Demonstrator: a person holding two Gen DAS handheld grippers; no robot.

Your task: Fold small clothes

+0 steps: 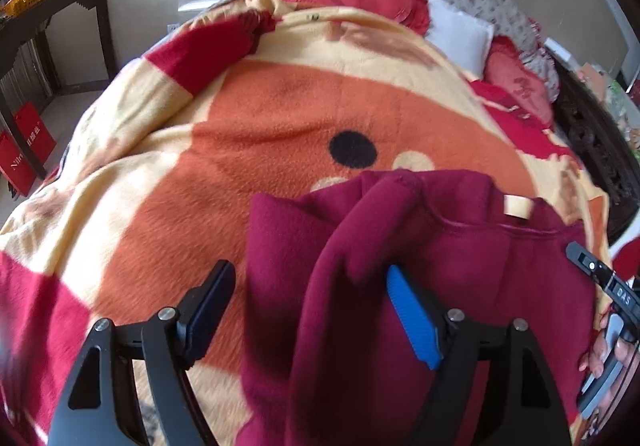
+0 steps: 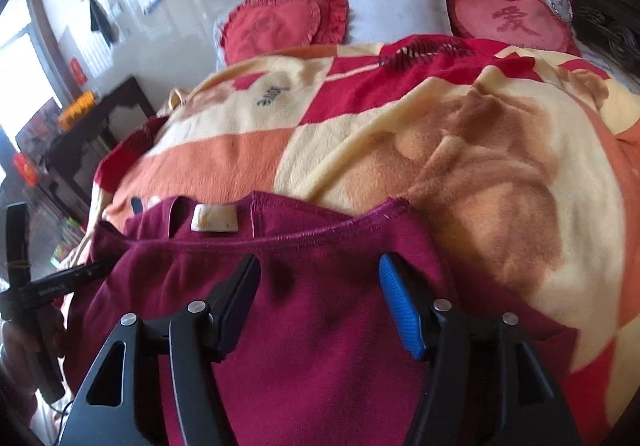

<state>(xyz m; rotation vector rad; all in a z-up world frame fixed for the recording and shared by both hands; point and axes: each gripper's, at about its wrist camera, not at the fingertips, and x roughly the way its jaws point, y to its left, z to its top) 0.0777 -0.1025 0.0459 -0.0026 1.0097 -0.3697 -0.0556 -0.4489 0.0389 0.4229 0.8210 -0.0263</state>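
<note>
1. Maroon fleece garment lies on the bed's patterned blanket, neck label facing up, so its outline is readable for folding.
2. Left gripper stands with jaws wide around a raised fold, pads apparently not pinching it.
3. Right gripper hovers with jaws apart over flat cloth, holding nothing, likely ready for another grasp.
</note>
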